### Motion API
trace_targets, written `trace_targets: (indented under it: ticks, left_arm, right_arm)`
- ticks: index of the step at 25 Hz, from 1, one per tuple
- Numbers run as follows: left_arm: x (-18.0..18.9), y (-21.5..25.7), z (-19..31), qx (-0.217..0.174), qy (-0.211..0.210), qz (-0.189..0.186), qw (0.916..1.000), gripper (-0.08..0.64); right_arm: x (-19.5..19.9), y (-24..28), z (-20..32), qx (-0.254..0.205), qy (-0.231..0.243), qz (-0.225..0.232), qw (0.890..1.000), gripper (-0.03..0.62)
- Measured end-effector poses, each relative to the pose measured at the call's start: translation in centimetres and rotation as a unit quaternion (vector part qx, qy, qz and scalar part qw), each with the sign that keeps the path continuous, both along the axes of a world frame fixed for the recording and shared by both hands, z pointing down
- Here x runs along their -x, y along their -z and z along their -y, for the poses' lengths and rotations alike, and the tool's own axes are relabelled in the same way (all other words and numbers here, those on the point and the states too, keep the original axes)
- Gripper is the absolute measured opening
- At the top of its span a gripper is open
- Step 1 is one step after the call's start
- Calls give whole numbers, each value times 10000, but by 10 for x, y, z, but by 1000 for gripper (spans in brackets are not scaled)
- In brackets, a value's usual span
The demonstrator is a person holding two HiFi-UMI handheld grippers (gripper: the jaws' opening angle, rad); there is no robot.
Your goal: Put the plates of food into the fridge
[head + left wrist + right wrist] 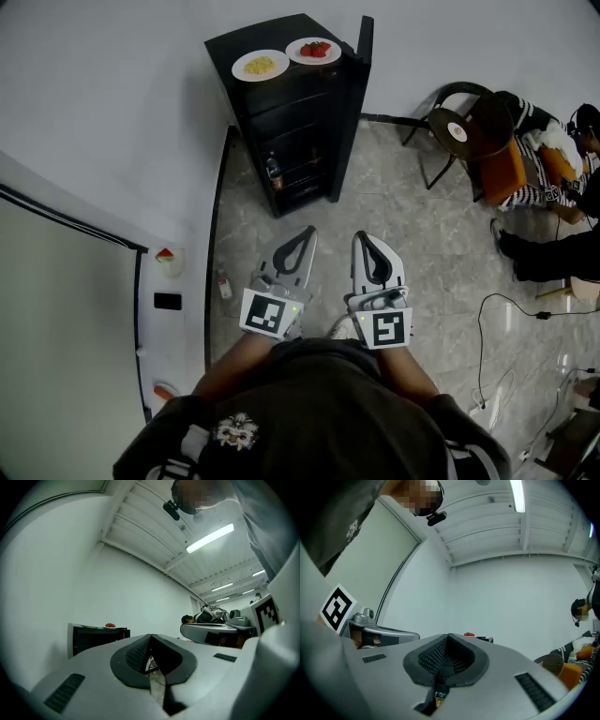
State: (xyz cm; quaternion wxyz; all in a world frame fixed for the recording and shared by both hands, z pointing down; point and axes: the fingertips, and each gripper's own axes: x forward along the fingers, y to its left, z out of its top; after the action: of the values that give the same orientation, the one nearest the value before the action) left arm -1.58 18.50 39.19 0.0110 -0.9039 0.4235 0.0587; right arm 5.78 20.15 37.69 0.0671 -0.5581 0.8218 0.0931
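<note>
The yellow-food plate (260, 66) and red-food plate (313, 51) sit atop the black fridge (300, 122) at upper centre, well apart from the closed, empty left hand-held gripper (306, 233) and right hand-held gripper (365, 237) at lower centre.

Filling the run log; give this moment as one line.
left gripper: shut, empty | right gripper: shut, empty | yellow-food plate, red-food plate: on fridge top | fridge: open

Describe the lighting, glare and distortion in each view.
Head view: even light, glossy grey tiled floor shows faint reflections. Left gripper view: heavy fisheye, black corners, white ceiling tube lamp blown out. Right gripper view: same fisheye, overhead strip light glaring.
</note>
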Motion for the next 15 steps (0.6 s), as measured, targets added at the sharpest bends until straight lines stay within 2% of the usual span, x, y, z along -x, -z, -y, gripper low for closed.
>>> trace_targets:
  ticks: [12,15]
  left_arm:
    - [37,2,-3,-79,-212,-27,9997,23]
    - [47,9,0,-200,-221,-126,9995,23]
  right_arm:
    - [38,5,-1,-130,-228,-79,9996,25]
    - [47,7,-1,-157,-232,-56,9996,25]
